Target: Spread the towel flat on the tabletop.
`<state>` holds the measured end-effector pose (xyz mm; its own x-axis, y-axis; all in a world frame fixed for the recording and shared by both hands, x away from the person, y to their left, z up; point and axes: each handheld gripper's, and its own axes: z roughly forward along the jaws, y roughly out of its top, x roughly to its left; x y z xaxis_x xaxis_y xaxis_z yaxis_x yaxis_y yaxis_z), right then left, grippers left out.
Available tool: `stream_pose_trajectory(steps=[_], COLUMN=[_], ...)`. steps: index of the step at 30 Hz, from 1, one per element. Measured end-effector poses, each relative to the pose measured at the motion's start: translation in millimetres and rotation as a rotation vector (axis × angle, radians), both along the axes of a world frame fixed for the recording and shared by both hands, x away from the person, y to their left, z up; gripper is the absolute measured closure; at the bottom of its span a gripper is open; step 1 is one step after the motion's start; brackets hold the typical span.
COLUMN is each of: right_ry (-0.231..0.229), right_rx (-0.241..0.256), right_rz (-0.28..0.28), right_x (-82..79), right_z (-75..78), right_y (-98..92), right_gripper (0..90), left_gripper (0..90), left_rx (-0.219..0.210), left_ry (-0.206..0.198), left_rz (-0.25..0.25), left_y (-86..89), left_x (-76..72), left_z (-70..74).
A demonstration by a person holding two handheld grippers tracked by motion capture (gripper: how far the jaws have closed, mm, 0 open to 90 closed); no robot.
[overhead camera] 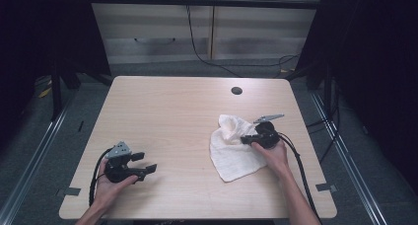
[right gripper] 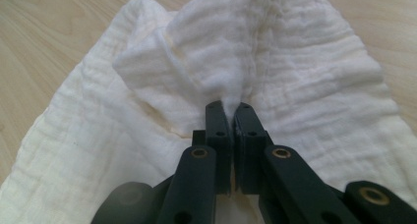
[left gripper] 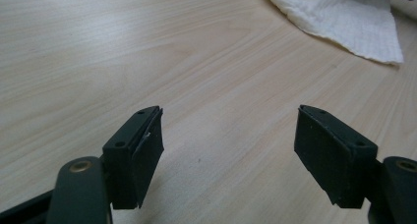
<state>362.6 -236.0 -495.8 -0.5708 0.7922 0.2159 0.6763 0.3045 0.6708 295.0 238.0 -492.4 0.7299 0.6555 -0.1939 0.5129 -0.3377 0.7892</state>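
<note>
Right gripper [right gripper: 230,108] clamped on a raised fold of white cloth [right gripper: 305,86], close up; left gripper [left gripper: 228,145] wide apart over bare table [left gripper: 98,47].

Light wood table [overhead camera: 167,106], round cable hole [overhead camera: 236,91]; grey floor [overhead camera: 29,151]; pale drawer cabinet [overhead camera: 157,32] behind; dark curtains [overhead camera: 379,62].

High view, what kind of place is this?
Probably a lab recording station: a bare wooden table between black curtains, cables across the floor, one white cloth laid out.
</note>
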Motion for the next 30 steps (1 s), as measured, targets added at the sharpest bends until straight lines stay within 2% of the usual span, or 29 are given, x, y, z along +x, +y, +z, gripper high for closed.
stream_pose_trajectory(steps=[5,7,10,12,14,21,30], right_ry=[0.001,0.001,-0.004,-0.002,0.005,0.000,-0.004], right_rx=[0.005,0.021,0.019,0.020,0.037,0.033,0.052], right_rz=[0.016,0.034,0.060,0.062,0.078,0.095,0.097], right_x=[-2.5,-3.8,-5.9,-5.8,-6.1,-8.0,-4.0], right_z=[0.9,0.5,0.2,0.2,-0.8,-2.6,-6.3], right_y=[10.9,16.5,32.6,36.0,47.1,69.6,96.4], right_gripper=[86.8,86.8,86.8,86.8,86.8,86.7,86.3], left_gripper=[26.3,26.2,28.1,28.4,28.4,28.2,28.0], left_rx=[-0.002,-0.008,-0.003,0.000,0.004,-0.002,0.006], left_ry=[-0.006,-0.004,0.001,0.004,0.001,0.007,0.004], left_rz=[-0.006,-0.002,0.000,-0.001,-0.007,-0.009,-0.013], left_y=[-1.3,-1.0,-1.4,-1.8,-2.8,-3.8,-4.8], left_x=[0.9,0.7,2.2,2.7,3.3,3.3,3.5], left_z=[-0.3,-0.1,-0.4,-0.4,-0.5,-1.1,-1.4])
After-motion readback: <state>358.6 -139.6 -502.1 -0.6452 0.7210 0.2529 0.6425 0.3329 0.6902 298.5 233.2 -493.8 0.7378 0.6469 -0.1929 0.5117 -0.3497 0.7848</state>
